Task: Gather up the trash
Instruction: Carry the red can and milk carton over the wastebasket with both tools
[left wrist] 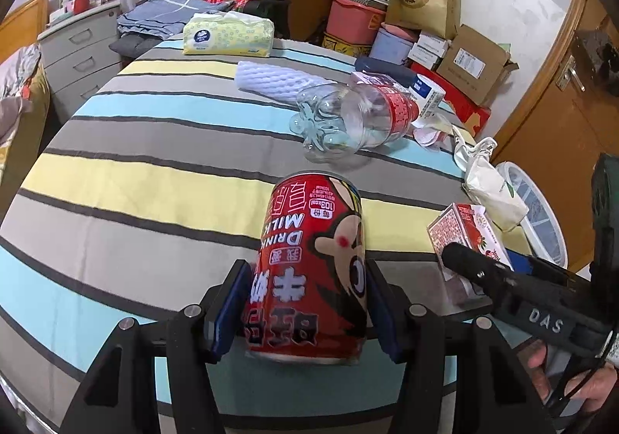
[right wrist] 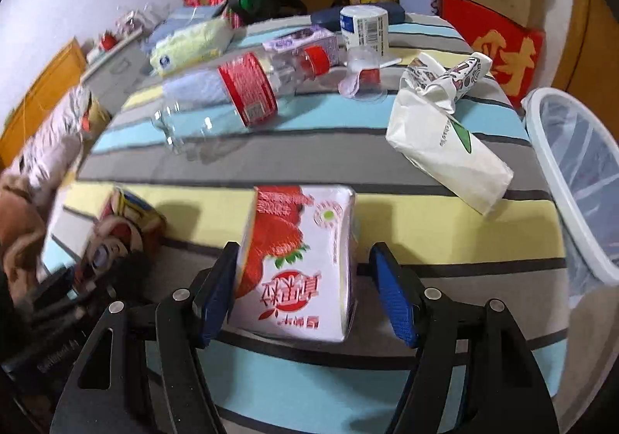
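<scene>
A red milk-drink can [left wrist: 309, 271] sits between the blue pads of my left gripper [left wrist: 305, 310], which is shut on it low over the striped bedcover [left wrist: 135, 182]. In the right wrist view my right gripper [right wrist: 305, 298] stands open around a strawberry milk carton [right wrist: 298, 263]. Its left pad touches the carton and a gap shows at the right pad. The carton [left wrist: 464, 229] also shows at the right of the left wrist view, behind the right gripper's black finger [left wrist: 460, 256]. The can [right wrist: 127, 225] appears blurred at the left of the right wrist view.
A white mesh bin [right wrist: 572, 163] stands off the bed's right edge. On the cover lie a clear plastic bottle [right wrist: 232, 93], a crumpled white paper bag [right wrist: 445, 147], a small cup [right wrist: 363, 74], a purple carton [right wrist: 301, 41], a white tub [right wrist: 365, 28], a foam net [left wrist: 278, 80] and a tissue pack [left wrist: 228, 33]. Boxes are stacked behind.
</scene>
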Tool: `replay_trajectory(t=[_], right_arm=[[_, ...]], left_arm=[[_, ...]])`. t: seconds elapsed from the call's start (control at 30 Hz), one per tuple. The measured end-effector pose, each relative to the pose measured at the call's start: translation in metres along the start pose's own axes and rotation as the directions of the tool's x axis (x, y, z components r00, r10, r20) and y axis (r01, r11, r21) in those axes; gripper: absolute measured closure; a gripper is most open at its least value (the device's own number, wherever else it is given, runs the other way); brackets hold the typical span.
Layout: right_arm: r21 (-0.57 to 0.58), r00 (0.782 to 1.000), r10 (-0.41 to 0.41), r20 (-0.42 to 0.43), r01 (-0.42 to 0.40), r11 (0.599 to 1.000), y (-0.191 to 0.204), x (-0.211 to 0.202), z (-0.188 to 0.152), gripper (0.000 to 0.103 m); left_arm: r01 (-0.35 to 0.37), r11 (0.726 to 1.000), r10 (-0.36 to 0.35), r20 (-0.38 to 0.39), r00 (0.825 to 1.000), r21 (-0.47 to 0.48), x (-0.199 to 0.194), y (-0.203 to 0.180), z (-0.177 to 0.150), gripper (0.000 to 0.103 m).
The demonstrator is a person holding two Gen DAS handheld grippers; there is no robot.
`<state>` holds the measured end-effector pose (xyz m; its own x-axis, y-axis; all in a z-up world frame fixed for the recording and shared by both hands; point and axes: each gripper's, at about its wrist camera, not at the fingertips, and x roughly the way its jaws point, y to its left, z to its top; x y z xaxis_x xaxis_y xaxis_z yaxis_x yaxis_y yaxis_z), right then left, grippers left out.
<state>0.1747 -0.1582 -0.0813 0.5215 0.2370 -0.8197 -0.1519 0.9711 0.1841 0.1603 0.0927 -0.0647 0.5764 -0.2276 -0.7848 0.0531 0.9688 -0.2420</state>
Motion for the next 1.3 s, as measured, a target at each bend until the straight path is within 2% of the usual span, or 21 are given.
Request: replay_trajectory(t=[0.17, 0.2, 0.23, 0.47, 0.63, 0.93, 1.3], right_arm=[[-0.008, 1.0, 0.015, 0.018, -0.015, 1.0, -0.01, -0.002, -0.001, 0.035], [-0.016, 1.0, 0.011, 0.028, -0.01, 1.0, -0.009, -0.004, -0.001, 0.044], [-0.021, 0.999, 0.011, 0.034, -0.011, 1.0, -0.008, -0.006, -0.001, 0.043], [0.008, 0.997, 0.052, 0.065, -0.052, 0.999, -0.015, -0.012, 0.002, 0.044], [0.033, 0.995, 0.052, 0.09, -0.055, 0.998, -0.026, -0.022, 0.003, 0.044], [0.054, 0.98, 0.038, 0.194, -0.049, 0.997, -0.058, -0.058, 0.008, 0.044], [0.129, 0.958, -0.053, 0.282, 0.017, 0.992, -0.119, -0.089, 0.011, 0.044]], left_arm=[[-0.006, 1.0, 0.006, -0.007, 1.0, 0.005, 0.006, 0.0, 0.006, 0.045], [-0.011, 1.0, 0.012, -0.007, 1.0, 0.01, 0.006, -0.001, 0.006, 0.046], [-0.014, 1.0, 0.014, -0.006, 1.0, 0.013, 0.005, -0.003, 0.007, 0.05], [-0.017, 0.999, 0.017, -0.005, 1.0, 0.036, -0.002, -0.017, 0.004, 0.05], [-0.006, 0.998, 0.005, 0.017, 1.0, 0.055, -0.011, -0.034, 0.005, 0.05], [0.031, 0.992, -0.04, 0.07, 0.997, 0.125, -0.027, -0.083, 0.019, 0.05], [0.109, 0.965, -0.134, 0.09, 0.987, 0.237, -0.027, -0.162, 0.037, 0.05]])
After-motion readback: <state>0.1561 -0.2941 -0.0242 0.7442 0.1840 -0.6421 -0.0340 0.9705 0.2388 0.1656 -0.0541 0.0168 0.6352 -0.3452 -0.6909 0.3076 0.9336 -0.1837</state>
